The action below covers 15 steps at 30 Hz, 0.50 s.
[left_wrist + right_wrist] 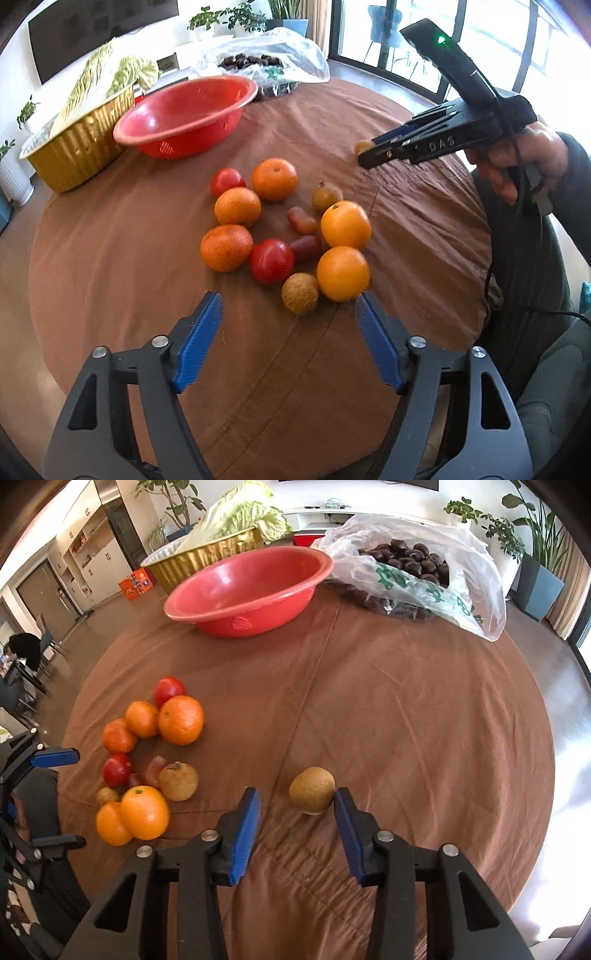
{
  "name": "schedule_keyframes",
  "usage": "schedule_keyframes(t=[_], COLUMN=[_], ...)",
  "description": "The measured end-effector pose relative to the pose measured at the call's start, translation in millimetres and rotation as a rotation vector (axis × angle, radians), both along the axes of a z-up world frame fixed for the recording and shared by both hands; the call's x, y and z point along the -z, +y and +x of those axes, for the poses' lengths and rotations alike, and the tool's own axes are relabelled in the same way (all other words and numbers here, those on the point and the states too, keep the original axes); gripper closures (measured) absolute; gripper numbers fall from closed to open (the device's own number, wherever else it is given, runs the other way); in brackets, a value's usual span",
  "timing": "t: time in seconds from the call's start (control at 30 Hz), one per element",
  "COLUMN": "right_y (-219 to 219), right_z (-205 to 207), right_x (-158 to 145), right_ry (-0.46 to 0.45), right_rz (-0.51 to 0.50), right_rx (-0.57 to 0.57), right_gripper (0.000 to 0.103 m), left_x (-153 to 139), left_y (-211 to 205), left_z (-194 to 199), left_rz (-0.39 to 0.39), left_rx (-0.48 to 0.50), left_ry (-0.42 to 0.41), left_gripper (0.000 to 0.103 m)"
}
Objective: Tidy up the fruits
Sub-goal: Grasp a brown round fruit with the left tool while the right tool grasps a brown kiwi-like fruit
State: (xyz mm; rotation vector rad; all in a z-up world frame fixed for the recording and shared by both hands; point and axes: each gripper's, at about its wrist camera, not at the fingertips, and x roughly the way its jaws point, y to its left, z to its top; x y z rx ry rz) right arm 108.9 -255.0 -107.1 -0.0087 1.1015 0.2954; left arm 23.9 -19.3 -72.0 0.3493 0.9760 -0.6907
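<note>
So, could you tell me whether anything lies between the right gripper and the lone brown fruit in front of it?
Nothing visible does. The brown fruit sits alone on the brown tablecloth, just ahead of the right gripper, near one blue fingertip. The other fruit lies off to the side.

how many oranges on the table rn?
5. Three sit on the cluster's left side: orange, orange, orange. Two sit on its right: orange, orange. None looks hidden.

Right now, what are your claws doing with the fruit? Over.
Left claw open above the fruit pile. Right claw open, one pad beside the lone brown fruit. Red basket empty, path clear.
</note>
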Motion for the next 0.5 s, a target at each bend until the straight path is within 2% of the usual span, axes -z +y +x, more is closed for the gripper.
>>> schedule_keyframes(t=[0.07,0.1,0.3,0.4,0.43,0.47,0.5], right_y=[-2.3,-2.9,-3.5,-4.4,-5.6,-5.2,-5.3], right_z=[3.3,5.2,10.2,8.6,7.8,6.1,4.4], right_x=[1.7,2.4,5.3,4.5,3.5,2.8,1.6], right_ry=[0.001,0.002,-0.007,-0.006,-0.008,-0.012,-0.015], right_rz=[0.002,0.001,0.001,0.01,0.018,0.021,0.029], right_rx=[0.0,0.001,-0.013,-0.012,-0.012,-0.011,-0.012], right_gripper=[0.065,0.066,0.075,0.075,0.075,0.075,0.075], left_x=[3.7,6.3,14.2,17.5,18.8,20.1,21.1], left_y=[2.0,2.7,-2.7,-3.5,-3.4,-3.1,-3.4], left_z=[1.6,3.5,1.0,1.8,2.9,5.5,7.7], left_rz=[-0.012,-0.014,0.003,0.001,-0.003,-0.007,-0.011], left_rx=[0.005,0.008,0.052,0.061,0.063,0.065,0.069], left_ry=[0.024,0.041,0.068,0.082,0.092,0.1,0.114], left_gripper=[0.053,0.056,0.06,0.06,0.061,0.07,0.072])
